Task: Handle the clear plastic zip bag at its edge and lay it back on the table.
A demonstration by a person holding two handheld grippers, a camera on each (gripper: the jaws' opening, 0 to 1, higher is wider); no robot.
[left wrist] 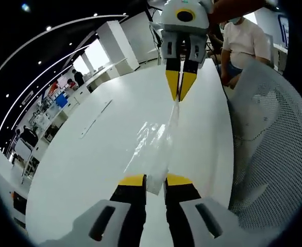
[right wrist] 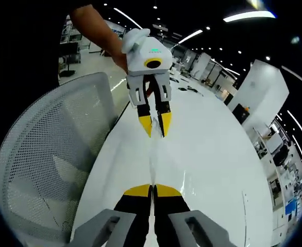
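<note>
Left gripper view: one clear zip bag (left wrist: pixel 158 146) hangs stretched through the middle of the frame above the white worktop (left wrist: pixel 89 154), with nothing visible inside it. Two claws hold it. The left claw (left wrist: pixel 155 180), at the bottom centre, is clamped on its near edge, and the right claw (left wrist: pixel 180 82), at the top centre, pinches the far edge. One mesh chair (left wrist: pixel 274 139) fills the right side.

Right gripper view: the right claw (right wrist: pixel 152 189) at the bottom grips the bag (right wrist: pixel 153 159) edge-on.

One bag, two grippers, one chair.
Zip bag (left wrist: pixel 158 141) (clear, so possibly folded), left gripper (left wrist: pixel 155 181), right gripper (left wrist: pixel 181 85), mesh chair (left wrist: pixel 274 139), table (left wrist: pixel 89 164).
</note>
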